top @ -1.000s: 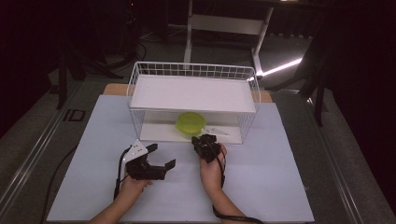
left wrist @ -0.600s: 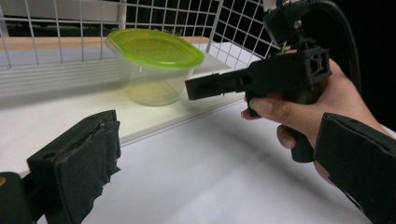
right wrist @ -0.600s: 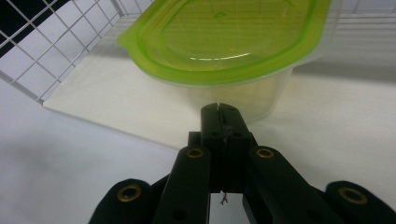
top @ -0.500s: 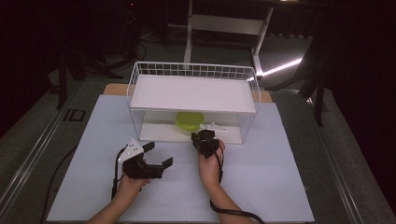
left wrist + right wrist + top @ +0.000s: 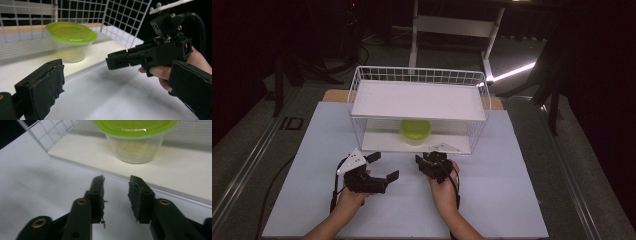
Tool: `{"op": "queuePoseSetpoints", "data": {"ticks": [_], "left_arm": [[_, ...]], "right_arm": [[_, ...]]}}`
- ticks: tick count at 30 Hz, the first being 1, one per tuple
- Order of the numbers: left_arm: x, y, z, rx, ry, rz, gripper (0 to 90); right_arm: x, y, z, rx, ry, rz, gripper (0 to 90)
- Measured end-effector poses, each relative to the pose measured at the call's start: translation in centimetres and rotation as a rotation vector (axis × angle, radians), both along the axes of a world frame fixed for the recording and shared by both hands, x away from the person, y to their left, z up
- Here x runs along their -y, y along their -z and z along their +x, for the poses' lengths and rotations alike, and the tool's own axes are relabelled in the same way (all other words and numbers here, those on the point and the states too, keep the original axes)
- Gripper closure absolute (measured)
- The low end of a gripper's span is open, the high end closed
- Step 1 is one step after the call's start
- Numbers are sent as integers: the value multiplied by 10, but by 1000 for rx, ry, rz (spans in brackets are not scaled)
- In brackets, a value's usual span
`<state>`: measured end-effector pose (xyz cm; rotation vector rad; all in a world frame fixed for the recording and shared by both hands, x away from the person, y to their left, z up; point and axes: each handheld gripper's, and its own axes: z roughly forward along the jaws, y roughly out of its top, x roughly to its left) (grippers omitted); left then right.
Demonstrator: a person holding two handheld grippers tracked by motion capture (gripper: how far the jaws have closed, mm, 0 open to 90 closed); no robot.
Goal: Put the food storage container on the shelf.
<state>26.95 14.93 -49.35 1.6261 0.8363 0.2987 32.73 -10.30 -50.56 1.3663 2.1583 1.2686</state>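
Note:
A clear tub with a green lid stands on the lower white shelf of a wire rack. My right gripper sits on the table just in front of that shelf and points at the tub. Its jaws have just been opening; they stand apart with nothing between them. My left gripper rests to its left, wide open and empty, angled toward the right gripper's black body.
The rack's upper white shelf overhangs the tub, and wire mesh walls its sides and back. A white mat covers the table. Cables trail from both grippers toward the person.
The right gripper has drawn back a little from the rack's front toward the person. The left gripper and the tub have stayed where they were.

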Motion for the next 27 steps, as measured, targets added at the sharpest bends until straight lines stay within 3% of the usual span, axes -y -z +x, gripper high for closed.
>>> {"op": "queuePoseSetpoints", "data": {"ticks": [2, 3, 5, 13, 18, 20, 27], "left_arm": [[1, -2, -1, 6, 11, -7, 15], [1, -2, -1, 6, 11, -7, 15], [2, -4, -1, 6, 15, -7, 15], [7, -9, -4, 8, 32, 18, 15], [6, -9, -7, 8, 47, 14, 15], [3, -10, -11, 7, 53, 21, 15], [-8, -13, -19, 11, 52, 31, 15]], "right_arm": [[4, -4, -5, 16, -12, 9, 514], [4, -4, -5, 16, -12, 9, 514], [11, -10, -11, 26, -19, 52, 402], [20, -15, -19, 17, -71, 77, 207], [25, -18, -25, 42, -89, 69, 188], [32, -21, -31, 40, -94, 100, 176], [44, -28, -47, 82, -127, 71, 177]]}}
